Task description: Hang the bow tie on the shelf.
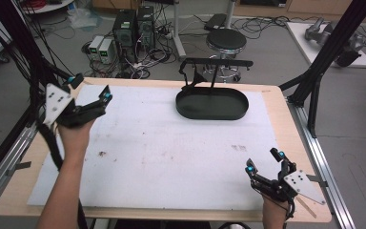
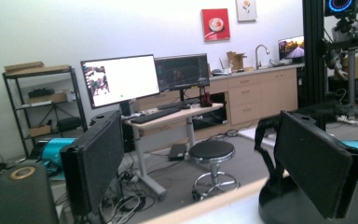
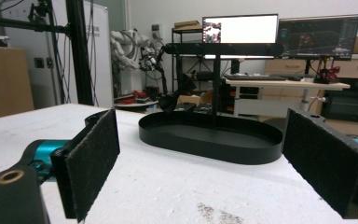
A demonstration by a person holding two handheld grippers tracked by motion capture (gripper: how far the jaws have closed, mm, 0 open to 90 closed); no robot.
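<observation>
At the far side of the worktop, one black oval tray with overhead rail, empty; my left hand-held gripper and right hand-held gripper both gape wide, holding nothing, so I judge any approach should come in low over the rim.

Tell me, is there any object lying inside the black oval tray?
No, in the high view the black oval tray holds nothing except its own upright stand.

My left gripper's camera cuts the black oval tray at the frame's bottom edge; my right pad hides part of it. Screen contents on the far monitors stay too small to read.
</observation>
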